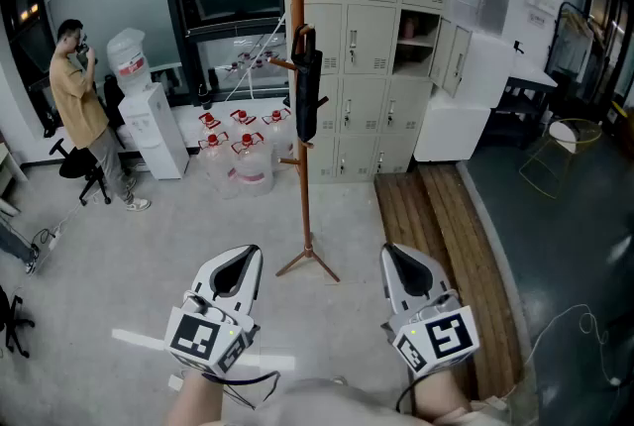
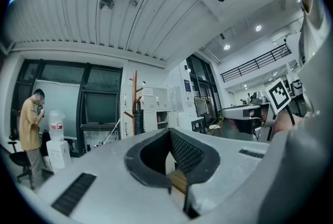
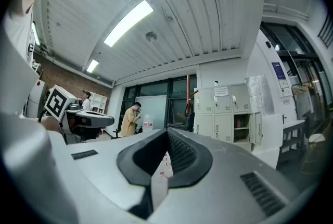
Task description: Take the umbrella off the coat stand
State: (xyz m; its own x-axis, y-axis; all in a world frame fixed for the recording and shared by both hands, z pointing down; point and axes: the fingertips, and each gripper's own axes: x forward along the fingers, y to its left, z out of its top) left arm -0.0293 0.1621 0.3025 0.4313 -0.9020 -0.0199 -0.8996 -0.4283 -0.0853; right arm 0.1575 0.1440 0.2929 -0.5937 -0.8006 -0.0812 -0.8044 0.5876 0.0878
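Observation:
A tall wooden coat stand [image 1: 297, 147] rises from the grey floor in the middle of the head view. A folded black umbrella [image 1: 306, 89] hangs from one of its pegs, about halfway up. Both grippers are held low in front of me, well short of the stand and pointing level toward it. My left gripper [image 1: 246, 256] is shut with nothing in it, and so is my right gripper [image 1: 394, 254]. The left gripper view shows the umbrella [image 2: 138, 120] small and far beyond the closed jaws [image 2: 169, 132]. The right gripper view shows the umbrella [image 3: 189, 121] likewise.
A person in a yellow shirt [image 1: 79, 87] stands at the far left beside a water dispenser [image 1: 149, 122]. Several water jugs [image 1: 243, 152] sit on the floor left of the stand. Beige lockers [image 1: 376, 38] line the wall behind it. A wooden platform [image 1: 436, 236] lies to the right.

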